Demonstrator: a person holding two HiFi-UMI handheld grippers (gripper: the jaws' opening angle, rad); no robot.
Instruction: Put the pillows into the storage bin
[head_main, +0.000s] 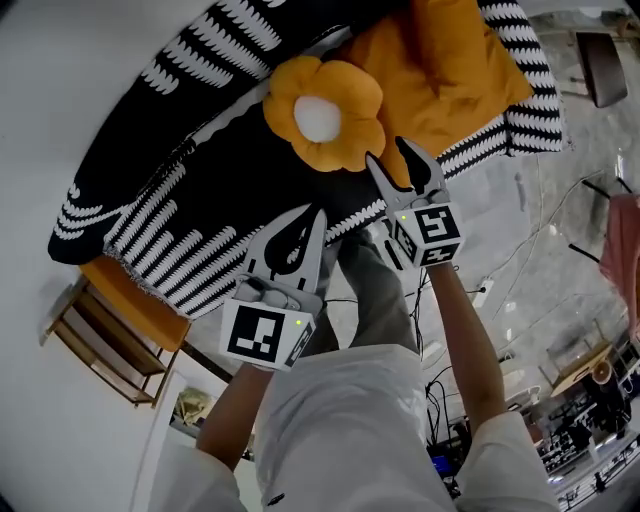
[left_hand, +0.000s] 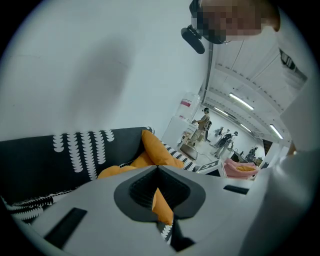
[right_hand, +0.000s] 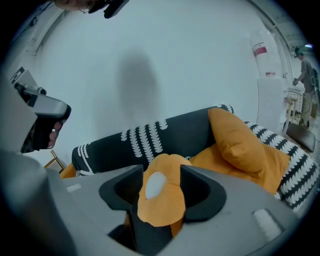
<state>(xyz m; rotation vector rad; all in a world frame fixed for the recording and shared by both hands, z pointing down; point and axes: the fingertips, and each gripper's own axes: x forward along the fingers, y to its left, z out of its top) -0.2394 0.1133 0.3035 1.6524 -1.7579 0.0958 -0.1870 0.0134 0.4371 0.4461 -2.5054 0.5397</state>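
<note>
Orange flower pillow (head_main: 322, 112) lies just ahead of the right gripper (head_main: 386, 152) — jaws apart, nothing clamped; left gripper (head_main: 312, 214) jaws together, empty.

The left arm (head_main: 232, 415) and the right arm (head_main: 468, 335) both reach forward, and each gripper points toward the flower pillow (head_main: 322, 115). The left gripper (head_main: 315, 213) is short of the pillow, its jaws together and empty. The right gripper (head_main: 386, 150) is just beside the pillow's near edge. Its jaws are apart and do not press on the pillow, which shows between them.
</note>
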